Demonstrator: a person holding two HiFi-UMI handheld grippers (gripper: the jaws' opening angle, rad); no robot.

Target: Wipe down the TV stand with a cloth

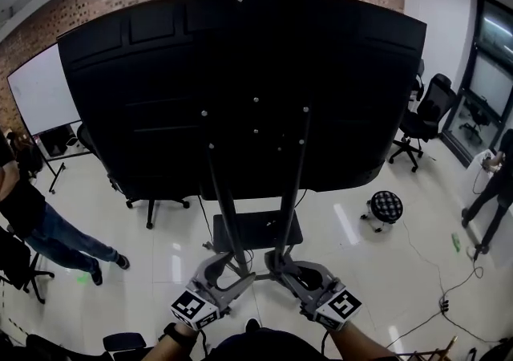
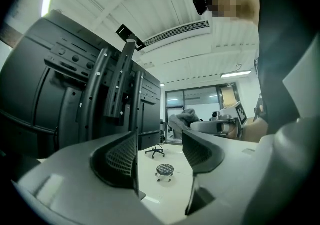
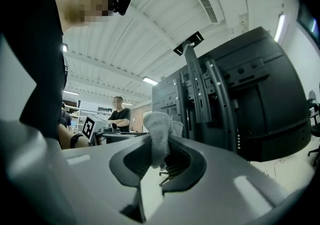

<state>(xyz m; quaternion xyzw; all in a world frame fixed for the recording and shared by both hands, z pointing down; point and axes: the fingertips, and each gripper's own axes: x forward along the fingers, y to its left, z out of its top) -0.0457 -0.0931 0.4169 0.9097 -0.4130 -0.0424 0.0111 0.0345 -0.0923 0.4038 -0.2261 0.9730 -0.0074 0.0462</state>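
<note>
A big black TV (image 1: 240,87) shows its back, mounted on a stand with two dark uprights (image 1: 228,215) and a flat base (image 1: 256,231) on the floor. Both grippers are held low in front of the base. My left gripper (image 1: 220,271) (image 2: 160,154) is open with nothing between its jaws, and the uprights (image 2: 125,84) rise to its left. My right gripper (image 1: 292,271) (image 3: 160,156) is shut on a grey cloth (image 3: 160,134) that sticks up from the jaws. The stand's uprights (image 3: 197,89) are just to its right.
A small round stool (image 1: 385,207) stands right of the base, with office chairs (image 1: 425,111) beyond it. One person (image 1: 32,215) stands at the left near a whiteboard (image 1: 40,95), another (image 1: 493,191) at the right. Cables (image 1: 449,287) trail over the floor.
</note>
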